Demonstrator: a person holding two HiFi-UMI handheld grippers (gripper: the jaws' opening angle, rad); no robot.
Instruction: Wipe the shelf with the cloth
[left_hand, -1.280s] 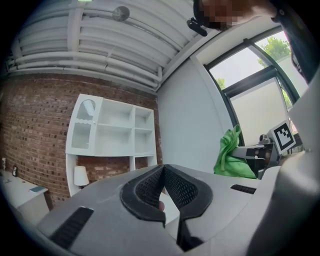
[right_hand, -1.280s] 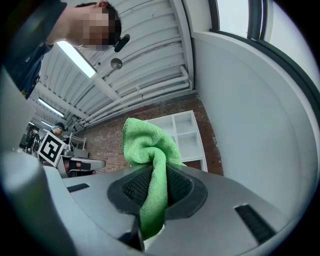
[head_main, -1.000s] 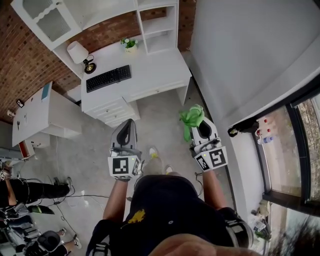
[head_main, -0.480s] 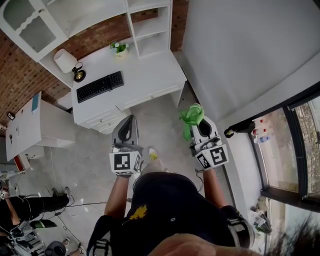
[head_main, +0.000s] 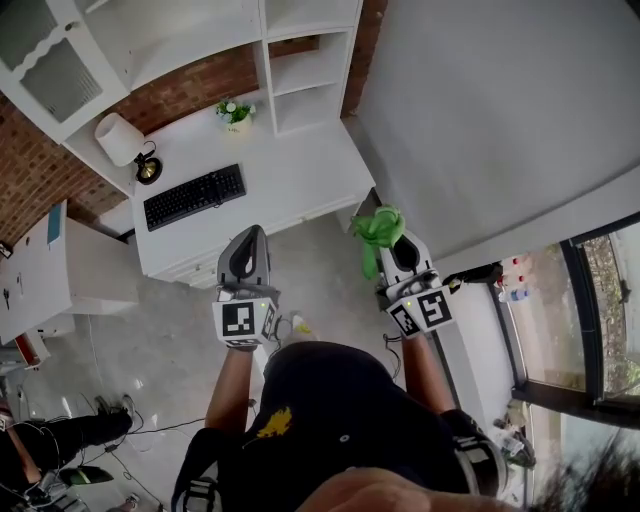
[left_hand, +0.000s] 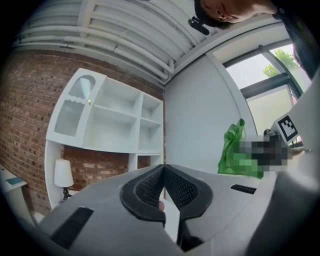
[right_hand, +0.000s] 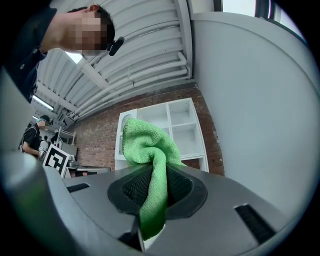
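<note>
Two grippers raised: right gripper (head_main: 395, 250) clamped on the green cloth (head_main: 376, 230), left gripper (head_main: 247, 248) pinched together, empty. Approach step, I'd say, with the shelf (head_main: 303, 95) well ahead; next, press the cloth onto a board

I'm standing in a study-like room: at the upper left of the head view a white desk (head_main: 300, 170) carries a black keyboard (head_main: 194, 197), a lamp (head_main: 118, 139) and a small potted plant (head_main: 236, 111), with white shelves (head_main: 305, 62) above against a brick wall (head_main: 40, 172).
</note>
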